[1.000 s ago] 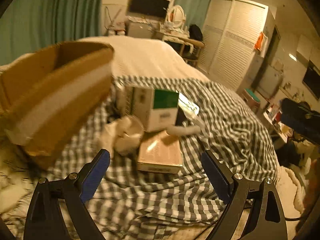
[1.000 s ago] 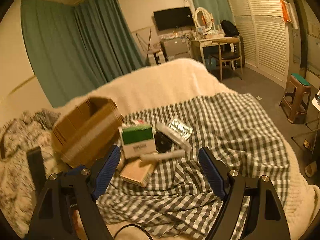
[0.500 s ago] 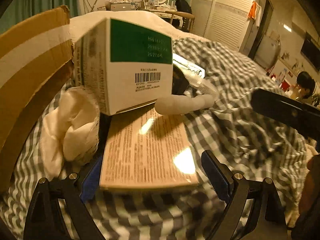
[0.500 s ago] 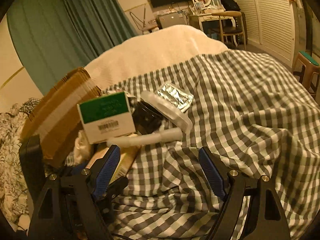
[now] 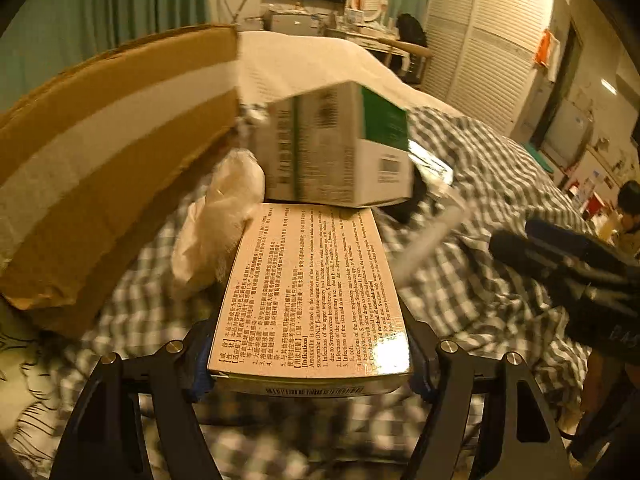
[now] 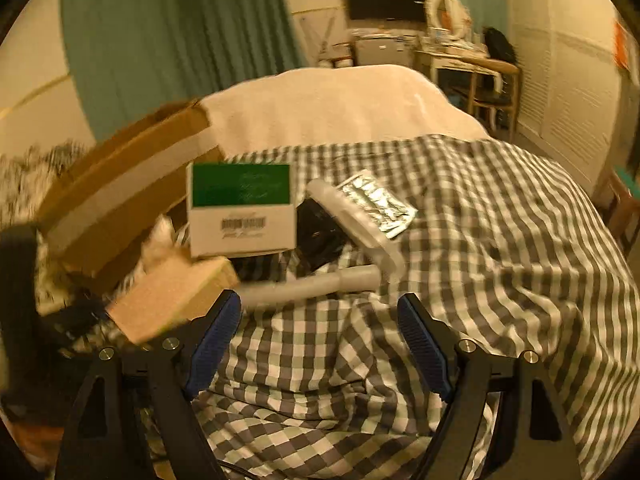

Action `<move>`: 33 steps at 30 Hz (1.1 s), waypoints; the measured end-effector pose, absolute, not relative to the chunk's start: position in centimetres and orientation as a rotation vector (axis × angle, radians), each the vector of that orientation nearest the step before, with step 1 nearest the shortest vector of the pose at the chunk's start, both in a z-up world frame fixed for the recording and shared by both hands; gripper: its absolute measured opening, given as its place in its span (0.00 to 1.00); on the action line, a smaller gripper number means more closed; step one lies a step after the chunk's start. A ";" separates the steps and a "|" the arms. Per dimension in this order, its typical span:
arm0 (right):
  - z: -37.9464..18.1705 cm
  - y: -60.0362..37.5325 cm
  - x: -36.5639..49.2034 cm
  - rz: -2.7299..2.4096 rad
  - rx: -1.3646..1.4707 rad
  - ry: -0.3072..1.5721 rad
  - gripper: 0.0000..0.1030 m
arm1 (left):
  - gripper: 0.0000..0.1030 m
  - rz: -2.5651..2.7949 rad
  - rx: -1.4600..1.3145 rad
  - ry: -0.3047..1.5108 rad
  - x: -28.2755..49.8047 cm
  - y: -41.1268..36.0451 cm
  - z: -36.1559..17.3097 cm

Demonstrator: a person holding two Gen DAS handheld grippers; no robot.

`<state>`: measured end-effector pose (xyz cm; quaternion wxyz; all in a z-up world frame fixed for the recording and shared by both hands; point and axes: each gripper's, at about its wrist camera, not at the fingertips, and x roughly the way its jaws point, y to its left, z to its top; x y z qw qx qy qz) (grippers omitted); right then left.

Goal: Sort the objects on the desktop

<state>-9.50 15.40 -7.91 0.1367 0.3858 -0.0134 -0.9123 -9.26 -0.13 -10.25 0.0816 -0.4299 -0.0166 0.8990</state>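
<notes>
My left gripper point(image 5: 310, 364) is shut on a flat tan medicine box point(image 5: 312, 284) and holds it by its near end; the box also shows in the right wrist view point(image 6: 172, 296). A green-and-white carton point(image 5: 340, 148) rests on the box's far end and appears in the right wrist view point(image 6: 242, 208). A white tube point(image 6: 312, 286) lies just beyond my right gripper point(image 6: 320, 340), which is open and empty above the checked cloth point(image 6: 480, 240). A foil pack point(image 6: 380, 200), a clear plastic case point(image 6: 352, 220) and a black object point(image 6: 316, 228) lie behind the tube.
An open cardboard box point(image 5: 100, 168) lies on its side at the left, also in the right wrist view point(image 6: 120, 196). A crumpled white bag point(image 5: 220, 220) sits beside it. The right gripper's body point(image 5: 580, 280) shows at the right. A desk and a wardrobe stand behind the bed.
My left gripper moved forward to the tan medicine box and closed on it. My right gripper moved closer to the white tube and stayed open.
</notes>
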 end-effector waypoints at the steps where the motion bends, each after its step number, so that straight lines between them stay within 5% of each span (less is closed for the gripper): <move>1: -8.3 15.1 -9.9 -2.630 1.132 -0.045 0.78 | 0.73 2.697 -1.287 -0.074 -9.6 -0.7 -10.4; 4: -10.0 14.5 -11.7 -2.577 1.212 -0.161 0.78 | 0.73 2.708 -1.305 -0.150 -10.3 -1.9 -10.9; 11: -13.8 14.0 -16.6 -2.548 1.399 -0.367 0.58 | 0.73 2.733 -1.244 -0.130 -11.4 -1.4 -11.2; 15: -14.4 14.4 -17.1 -2.590 1.375 -0.381 0.20 | 0.73 2.727 -1.251 -0.166 -12.5 -1.9 -11.7; 20: -13.1 16.3 -15.2 -2.610 1.296 -0.459 0.12 | 0.73 2.728 -1.251 -0.200 -12.8 -2.5 -11.5; 25: -10.0 15.8 -12.4 -2.671 1.215 -0.332 0.09 | 0.73 2.758 -1.206 -0.228 -11.9 -2.7 -9.7; 26: -9.3 15.4 -11.9 -2.678 1.194 -0.304 0.00 | 0.73 2.763 -1.188 -0.238 -11.6 -2.9 -9.2; 33: -6.8 14.4 -9.5 -2.660 1.211 -0.294 0.00 | 0.73 2.773 -1.057 -0.293 -9.4 -4.1 -5.5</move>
